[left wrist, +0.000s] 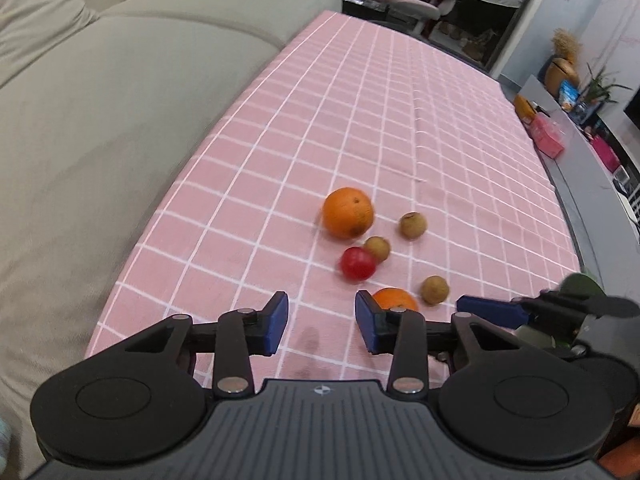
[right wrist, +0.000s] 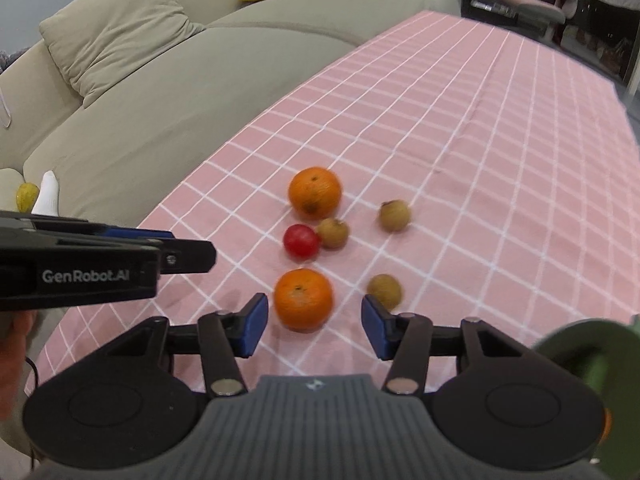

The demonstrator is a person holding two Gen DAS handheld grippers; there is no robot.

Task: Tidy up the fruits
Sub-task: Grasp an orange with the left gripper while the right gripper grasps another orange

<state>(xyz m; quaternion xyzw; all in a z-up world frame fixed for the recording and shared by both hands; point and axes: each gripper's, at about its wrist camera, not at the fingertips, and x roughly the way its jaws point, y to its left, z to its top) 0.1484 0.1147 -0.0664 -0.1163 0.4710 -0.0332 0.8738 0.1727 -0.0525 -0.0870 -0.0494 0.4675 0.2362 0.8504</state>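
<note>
"GenRobot.AI" in white on left gripper [right wrist: 188,258] body

Both cameras sit just behind their own fingers and look forward and steeply down along them, close over the pink cloth with white grid lines [left wrist: 360,128]. The left wrist view looks from the side nearer the grey-beige fabric sofa [left wrist: 100,120], and the right gripper [left wrist: 516,312] enters its right edge. The right wrist view stands just beside it, and the left gripper [right wrist: 168,240] enters from its left edge. The 2 views share the cloth, the sofa and the cluster of 2 round oranges, 1 red fruit and 3 small brown fruits [right wrist: 312,240].
</note>
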